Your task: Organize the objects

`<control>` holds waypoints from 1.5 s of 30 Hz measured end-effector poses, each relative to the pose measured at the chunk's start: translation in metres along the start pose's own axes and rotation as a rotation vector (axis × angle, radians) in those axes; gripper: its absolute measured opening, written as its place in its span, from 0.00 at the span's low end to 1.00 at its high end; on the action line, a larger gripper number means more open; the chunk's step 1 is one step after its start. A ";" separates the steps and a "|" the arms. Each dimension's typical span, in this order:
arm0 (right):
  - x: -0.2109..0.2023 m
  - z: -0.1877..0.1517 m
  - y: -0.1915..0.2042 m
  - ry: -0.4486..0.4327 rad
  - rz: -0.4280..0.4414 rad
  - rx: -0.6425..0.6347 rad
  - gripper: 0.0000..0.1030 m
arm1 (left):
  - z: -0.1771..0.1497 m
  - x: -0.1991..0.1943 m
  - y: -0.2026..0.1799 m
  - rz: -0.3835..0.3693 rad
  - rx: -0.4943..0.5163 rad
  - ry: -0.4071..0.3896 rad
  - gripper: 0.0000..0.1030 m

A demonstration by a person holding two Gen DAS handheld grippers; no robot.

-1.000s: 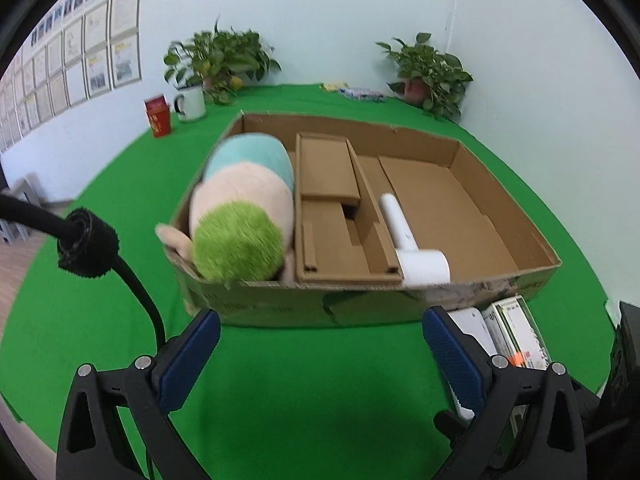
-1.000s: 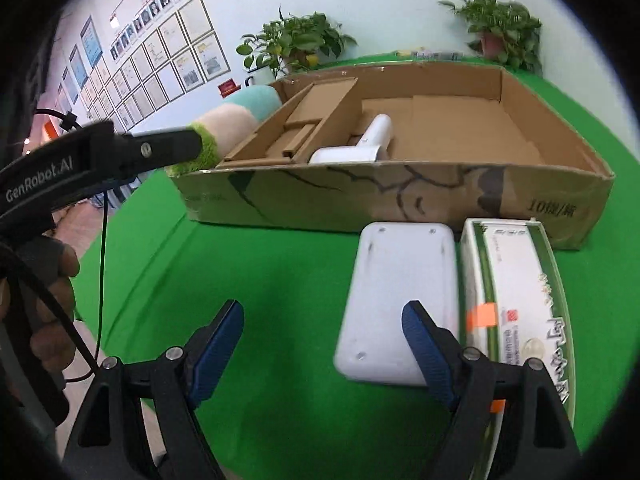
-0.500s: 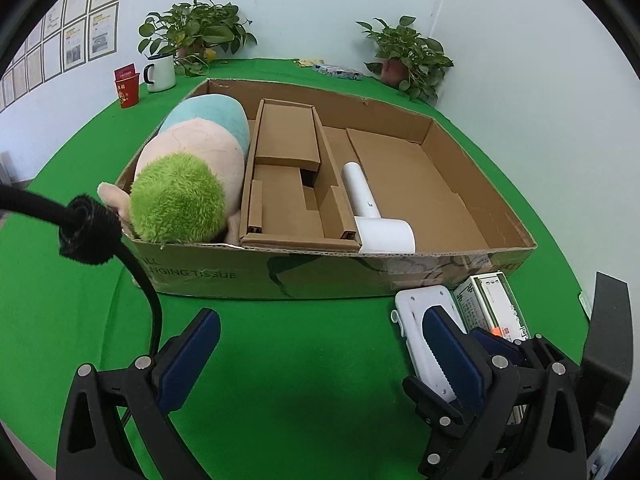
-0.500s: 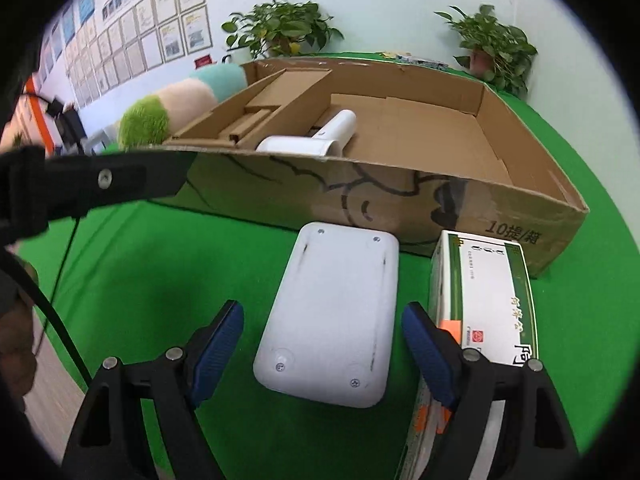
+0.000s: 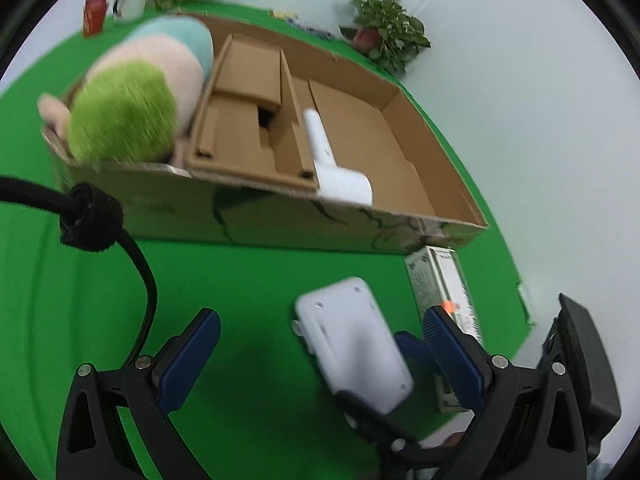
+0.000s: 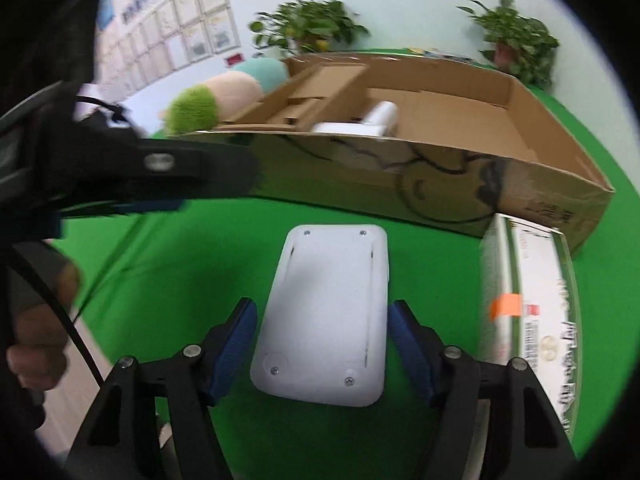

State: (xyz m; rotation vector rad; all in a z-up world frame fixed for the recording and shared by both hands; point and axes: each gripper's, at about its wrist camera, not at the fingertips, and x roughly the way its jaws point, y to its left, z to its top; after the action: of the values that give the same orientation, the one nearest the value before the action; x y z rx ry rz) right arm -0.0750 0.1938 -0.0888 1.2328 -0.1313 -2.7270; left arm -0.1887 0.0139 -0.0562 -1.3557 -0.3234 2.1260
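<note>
The right gripper (image 6: 322,350) points downward, its jaws just closing around a white plastic case (image 6: 326,314) without touching it. The left gripper (image 5: 320,354) hovers wide open, empty.

Place: office-like demo room
Signs: framed certificates (image 6: 192,40) on the wall, potted plants (image 6: 308,26) beside them, green cloth (image 6: 192,248) below

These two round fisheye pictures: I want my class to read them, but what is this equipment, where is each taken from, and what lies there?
A person holds two hand grippers, each carrying a camera looking along its blue-padded jaws. In the right view, the right gripper straddles a flat white device on the green cloth; its jaws have just been closing but are not yet pressing. In the left view, the left gripper is open and empty. Beside the device lies a green-and-white carton. Behind, a cardboard box holds a plush toy.
</note>
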 end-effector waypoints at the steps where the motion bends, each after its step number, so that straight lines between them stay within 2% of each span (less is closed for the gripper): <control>1: 0.000 -0.001 0.001 0.003 0.016 0.002 0.72 | 0.000 0.003 0.001 -0.016 -0.008 0.013 0.97; 3: 0.000 -0.002 0.002 0.006 0.027 0.004 0.76 | -0.001 0.009 0.002 -0.052 -0.017 0.033 0.95; 10: 0.001 -0.002 0.003 0.014 -0.038 -0.020 0.76 | -0.010 0.030 0.008 -0.158 -0.068 0.105 0.66; 11: 0.001 -0.003 0.004 0.014 -0.040 -0.023 0.76 | -0.012 0.033 0.007 -0.158 -0.065 0.115 0.60; 14: 0.005 -0.004 0.014 0.043 -0.027 -0.068 0.75 | -0.017 0.042 0.006 -0.159 -0.070 0.143 0.50; 17: 0.003 -0.008 0.019 0.045 -0.043 -0.074 0.74 | -0.020 0.044 0.006 -0.148 -0.062 0.146 0.46; 19: 0.002 -0.008 0.019 0.043 -0.070 -0.069 0.67 | -0.020 0.045 0.007 -0.148 -0.068 0.149 0.42; 24: 0.004 -0.006 0.020 0.048 -0.095 -0.069 0.66 | -0.021 0.047 0.009 -0.125 -0.073 0.158 0.30; 29: 0.003 -0.007 0.021 0.053 -0.100 -0.063 0.66 | -0.024 0.048 0.007 -0.120 -0.083 0.156 0.29; 35: 0.000 -0.007 0.014 0.057 -0.039 0.002 0.66 | -0.022 0.043 -0.003 -0.084 -0.058 0.143 0.26; 41: -0.010 -0.003 0.018 0.012 -0.043 0.009 0.66 | -0.016 0.031 -0.011 -0.082 -0.034 0.113 0.26; 45: -0.022 0.008 0.024 -0.031 -0.077 -0.020 0.65 | -0.007 0.011 -0.020 -0.105 -0.001 0.071 0.26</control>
State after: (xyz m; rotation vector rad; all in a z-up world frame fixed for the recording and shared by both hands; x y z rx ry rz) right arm -0.0642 0.1741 -0.0644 1.2150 -0.0609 -2.8065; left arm -0.1789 0.0351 -0.0576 -1.3807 -0.3589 1.9876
